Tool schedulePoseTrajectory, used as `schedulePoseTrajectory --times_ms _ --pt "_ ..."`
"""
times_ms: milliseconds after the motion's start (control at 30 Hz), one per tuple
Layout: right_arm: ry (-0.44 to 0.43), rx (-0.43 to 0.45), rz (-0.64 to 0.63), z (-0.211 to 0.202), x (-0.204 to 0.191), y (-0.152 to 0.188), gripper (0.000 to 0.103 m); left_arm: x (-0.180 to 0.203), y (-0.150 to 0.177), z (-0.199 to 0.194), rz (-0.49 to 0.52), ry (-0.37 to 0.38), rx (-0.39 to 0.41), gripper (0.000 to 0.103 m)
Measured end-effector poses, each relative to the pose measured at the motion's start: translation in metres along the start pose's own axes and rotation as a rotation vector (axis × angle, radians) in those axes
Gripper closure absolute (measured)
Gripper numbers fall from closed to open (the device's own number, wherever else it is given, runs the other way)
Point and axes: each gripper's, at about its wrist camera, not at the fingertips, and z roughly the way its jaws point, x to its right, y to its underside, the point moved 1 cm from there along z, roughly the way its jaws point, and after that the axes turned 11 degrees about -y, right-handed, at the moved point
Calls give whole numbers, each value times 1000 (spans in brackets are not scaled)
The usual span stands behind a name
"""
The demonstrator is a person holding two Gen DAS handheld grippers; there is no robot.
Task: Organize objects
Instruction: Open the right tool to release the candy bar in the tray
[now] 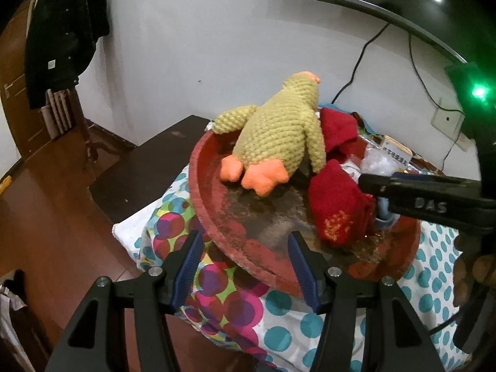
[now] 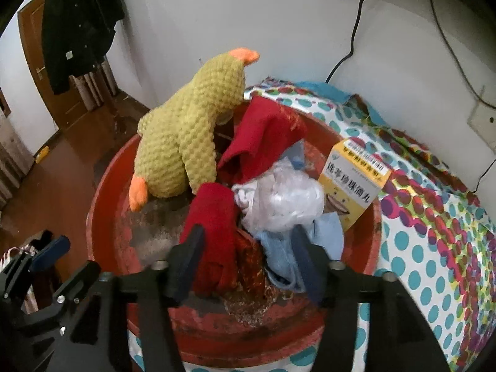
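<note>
Left wrist view: low at basin (image 1: 198,186) near rim, facing wall. Right wrist view: close above basin (image 2: 102,204), looking down inside. Shared: basin, plush duck (image 1: 279,133) (image 2: 186,130).

Dark jacket (image 2: 77,28) hanging by a wooden door (image 2: 40,71); black cables (image 1: 356,71) trailing down the white wall (image 1: 217,46) toward a socket (image 1: 446,119); glossy wooden floor (image 1: 46,204).

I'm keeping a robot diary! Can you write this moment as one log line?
left gripper: open, at basin rim | right gripper: open over red cloth | toy duck: in basin
</note>
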Motion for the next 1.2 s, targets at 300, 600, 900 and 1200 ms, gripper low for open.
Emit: schedulePoseTrajectory --times_ms 300,600,900,1200 --pt "61 27 12 -32 -4 0 22 1 -2 -5 21 -54 -3 37" --pt "168 46 84 -77 7 22 4 5 -12 -15 47 -71 -7 37" --pt "221 -2 123 -89 8 44 2 21 -43 -16 79 -69 -14 37" --pt "226 -57 153 -75 12 52 2 39 -54 -5 103 -53 -41 37"
